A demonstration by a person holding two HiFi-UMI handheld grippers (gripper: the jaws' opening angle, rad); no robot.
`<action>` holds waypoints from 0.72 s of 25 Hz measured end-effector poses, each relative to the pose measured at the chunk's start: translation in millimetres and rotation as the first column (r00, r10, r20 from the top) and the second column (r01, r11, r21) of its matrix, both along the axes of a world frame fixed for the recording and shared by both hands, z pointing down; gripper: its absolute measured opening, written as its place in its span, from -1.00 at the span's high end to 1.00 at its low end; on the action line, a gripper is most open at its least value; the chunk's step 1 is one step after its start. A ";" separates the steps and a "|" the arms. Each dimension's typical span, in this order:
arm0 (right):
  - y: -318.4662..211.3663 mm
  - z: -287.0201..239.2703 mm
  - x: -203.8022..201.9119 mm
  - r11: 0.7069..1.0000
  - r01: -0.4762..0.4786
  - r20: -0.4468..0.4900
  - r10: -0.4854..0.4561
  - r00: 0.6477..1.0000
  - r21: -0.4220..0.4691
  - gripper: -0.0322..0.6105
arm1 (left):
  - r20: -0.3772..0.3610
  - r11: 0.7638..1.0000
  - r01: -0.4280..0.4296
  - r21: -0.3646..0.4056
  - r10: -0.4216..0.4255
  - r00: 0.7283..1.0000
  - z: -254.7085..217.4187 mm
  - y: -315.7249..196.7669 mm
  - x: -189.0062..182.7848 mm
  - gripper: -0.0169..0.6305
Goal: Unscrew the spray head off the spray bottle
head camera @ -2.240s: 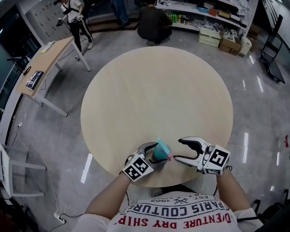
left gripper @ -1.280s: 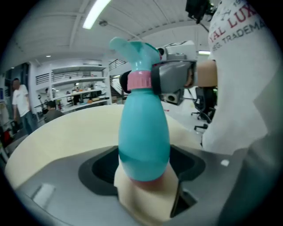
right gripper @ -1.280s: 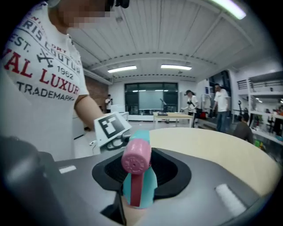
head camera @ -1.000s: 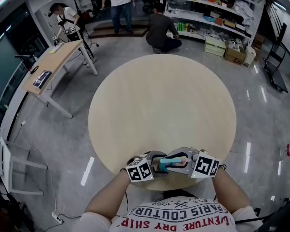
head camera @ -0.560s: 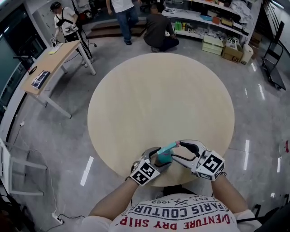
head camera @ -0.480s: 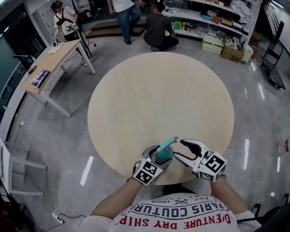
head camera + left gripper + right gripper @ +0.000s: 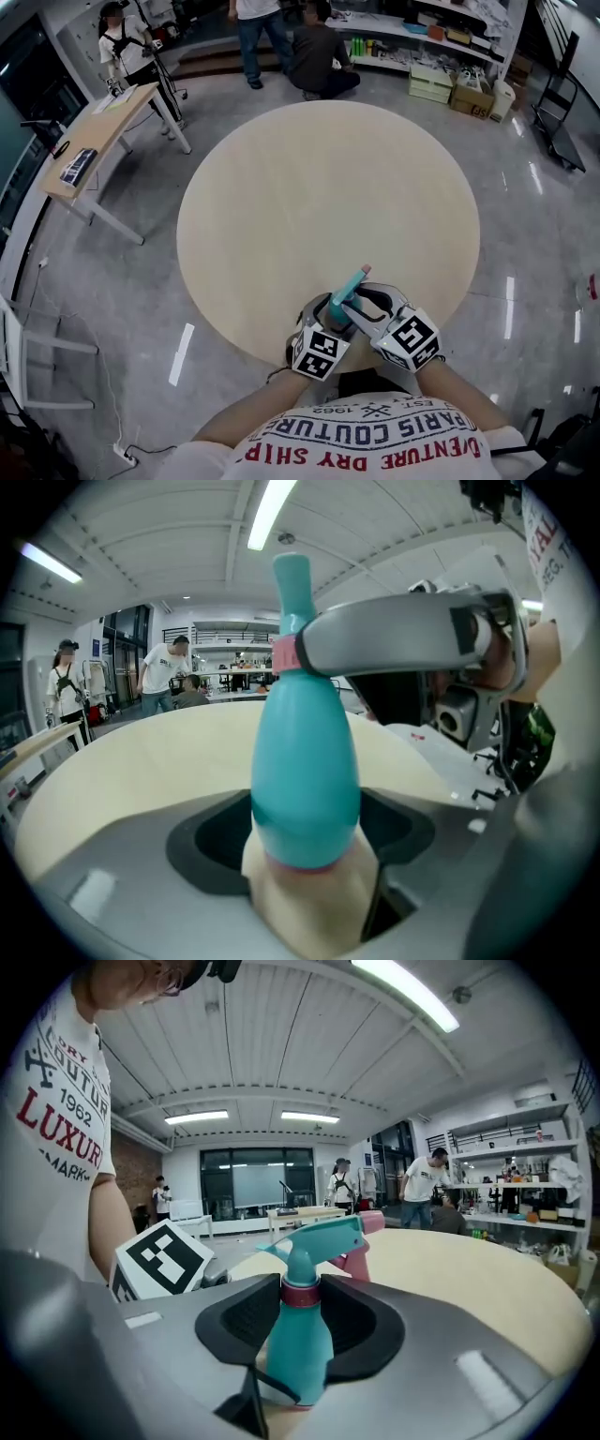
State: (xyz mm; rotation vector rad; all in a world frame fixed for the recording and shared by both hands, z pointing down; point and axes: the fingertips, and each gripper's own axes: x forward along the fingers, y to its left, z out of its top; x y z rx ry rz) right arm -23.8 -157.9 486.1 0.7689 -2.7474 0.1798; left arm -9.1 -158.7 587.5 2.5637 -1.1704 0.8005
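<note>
A teal spray bottle (image 7: pixel 343 296) with a pink collar and pink nozzle tip is held tilted over the near edge of the round table (image 7: pixel 328 187). My left gripper (image 7: pixel 330 321) is shut on the bottle's lower body (image 7: pixel 305 780), base toward its camera. My right gripper (image 7: pixel 357 306) has come in from the right, and its jaws are closing with the pink collar (image 7: pixel 300 1293) under the spray head (image 7: pixel 319 1237) between the dark pads. One of its grey fingers (image 7: pixel 394 639) lies across that collar in the left gripper view. The left gripper's marker cube (image 7: pixel 159 1255) shows beside the bottle.
The beige table stretches away beyond the grippers. A wooden desk (image 7: pixel 94 127) stands at the far left. Several people (image 7: pixel 319 47) are at the back of the room, near shelves (image 7: pixel 422 37) and cartons (image 7: pixel 469 94). Shiny grey floor surrounds the table.
My right gripper stood open to the right of the bottle and has moved left onto its neck, with the jaws drawn in around the collar. My left gripper keeps its hold.
</note>
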 end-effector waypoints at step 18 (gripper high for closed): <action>1.8 -0.2 2.4 0.911 0.407 -0.047 -0.410 0.911 -0.062 0.49 | 0.025 0.842 -0.539 -0.033 0.540 0.841 2.0 3.9 7.3 -0.14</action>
